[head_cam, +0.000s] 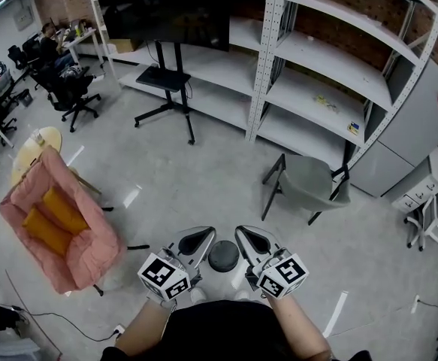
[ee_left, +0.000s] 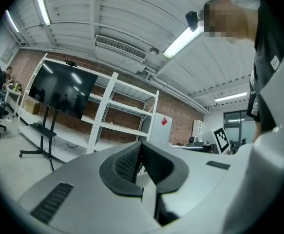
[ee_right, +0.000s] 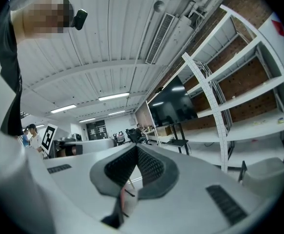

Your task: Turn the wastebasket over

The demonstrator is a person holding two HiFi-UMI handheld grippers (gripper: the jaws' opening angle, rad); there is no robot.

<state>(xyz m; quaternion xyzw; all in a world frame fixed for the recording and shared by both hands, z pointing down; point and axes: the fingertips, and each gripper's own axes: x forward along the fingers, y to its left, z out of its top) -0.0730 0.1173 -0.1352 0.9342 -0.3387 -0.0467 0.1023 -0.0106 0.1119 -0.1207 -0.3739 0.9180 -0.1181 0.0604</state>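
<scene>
A dark round wastebasket (head_cam: 223, 256) stands on the grey floor just in front of the person's feet, seen from straight above. I cannot tell which way up it is. My left gripper (head_cam: 202, 237) hovers above and to its left, my right gripper (head_cam: 246, 236) above and to its right. Both point forward and neither touches it. In the left gripper view the black pads (ee_left: 132, 161) meet with nothing between them. In the right gripper view the pads (ee_right: 149, 167) are likewise pressed together and empty. Neither gripper view shows the wastebasket.
A pink armchair (head_cam: 57, 232) with orange cushions stands at the left, with a round wooden table (head_cam: 38, 145) behind it. A grey chair (head_cam: 309, 183) sits ahead to the right. White shelving (head_cam: 316, 74) and a screen on a stand (head_cam: 166, 81) line the back. Cables lie on the floor.
</scene>
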